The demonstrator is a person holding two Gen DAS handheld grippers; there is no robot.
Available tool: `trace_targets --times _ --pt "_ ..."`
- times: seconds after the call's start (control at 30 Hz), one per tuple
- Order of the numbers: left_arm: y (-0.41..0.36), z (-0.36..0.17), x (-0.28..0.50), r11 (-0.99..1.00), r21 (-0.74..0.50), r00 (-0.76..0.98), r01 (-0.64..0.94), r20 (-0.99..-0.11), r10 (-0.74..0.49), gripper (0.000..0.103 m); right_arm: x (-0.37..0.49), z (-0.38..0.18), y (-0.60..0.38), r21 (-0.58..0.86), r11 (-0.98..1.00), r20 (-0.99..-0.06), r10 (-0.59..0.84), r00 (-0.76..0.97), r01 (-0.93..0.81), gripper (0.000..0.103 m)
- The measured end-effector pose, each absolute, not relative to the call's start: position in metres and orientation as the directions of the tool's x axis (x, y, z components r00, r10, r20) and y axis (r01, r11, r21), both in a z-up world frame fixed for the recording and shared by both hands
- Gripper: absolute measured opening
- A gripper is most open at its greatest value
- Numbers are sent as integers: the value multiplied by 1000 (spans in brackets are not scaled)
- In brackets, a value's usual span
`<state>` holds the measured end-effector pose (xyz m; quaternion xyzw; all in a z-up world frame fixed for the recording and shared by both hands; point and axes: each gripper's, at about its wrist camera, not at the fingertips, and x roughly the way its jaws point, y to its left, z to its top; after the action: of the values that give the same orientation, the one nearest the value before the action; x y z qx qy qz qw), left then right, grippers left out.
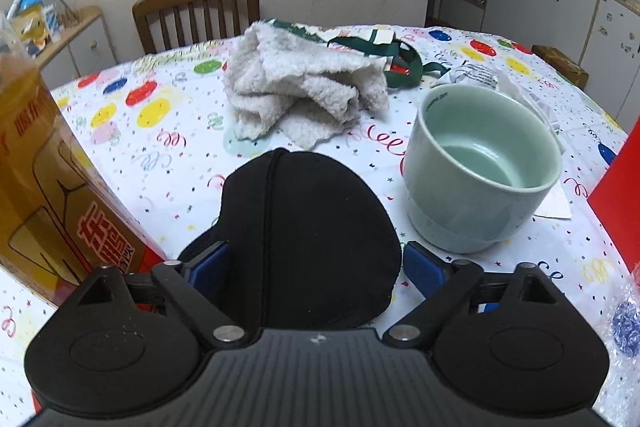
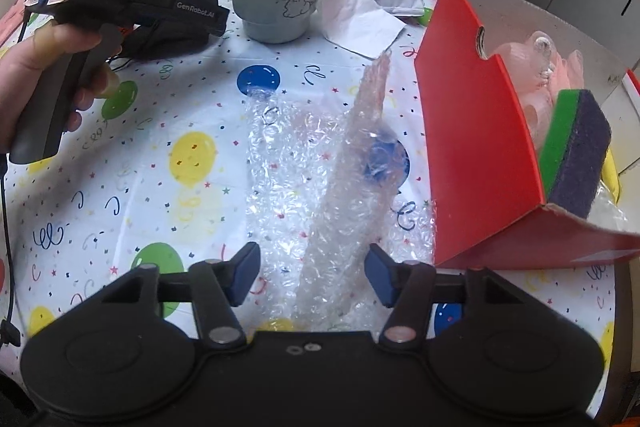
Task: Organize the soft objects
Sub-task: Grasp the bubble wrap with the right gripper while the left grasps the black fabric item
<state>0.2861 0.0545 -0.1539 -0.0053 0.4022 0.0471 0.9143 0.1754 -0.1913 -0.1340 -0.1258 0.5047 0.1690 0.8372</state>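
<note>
- The left gripper (image 1: 310,259) has its blue-padded jaws spread wide, level and low over the table.
- The person's left hand (image 2: 36,75) is wrapped around its handle.
- The right gripper (image 2: 308,275) has its jaws parted, pitched downward.

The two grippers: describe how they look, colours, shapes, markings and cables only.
Both are matte black. The right gripper has a ribbed body, two round pivot housings with silver pins, angled link arms and blue pads on its fingers. The left gripper looks the same; seen from outside it has a pistol handle, a small rear screen, white "GenRobot.AI" lettering and a black cable.
</note>
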Motion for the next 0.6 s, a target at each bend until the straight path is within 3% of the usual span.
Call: trace_targets --times 0.1,0.3,0.47,0.6 --pt "58 -155 288 994 10 664 -106 -744 79 85 178 -136 -194 -34 917 -892 151 425 -397 46" --pt "59 -154 288 993 11 658 -116 -748 85 63 180 -140 -195 -32 922 -900 141 412 -386 31" --pt "60 -151 288 991 32 653 -130 -750 109 37 180 -139 -196 -25 923 -900 146 410 -383 21" --pt "62 -147 283 990 41 661 -137 -741 122 30 179 -135 -199 -18 927 -894 153 422 -374 16"
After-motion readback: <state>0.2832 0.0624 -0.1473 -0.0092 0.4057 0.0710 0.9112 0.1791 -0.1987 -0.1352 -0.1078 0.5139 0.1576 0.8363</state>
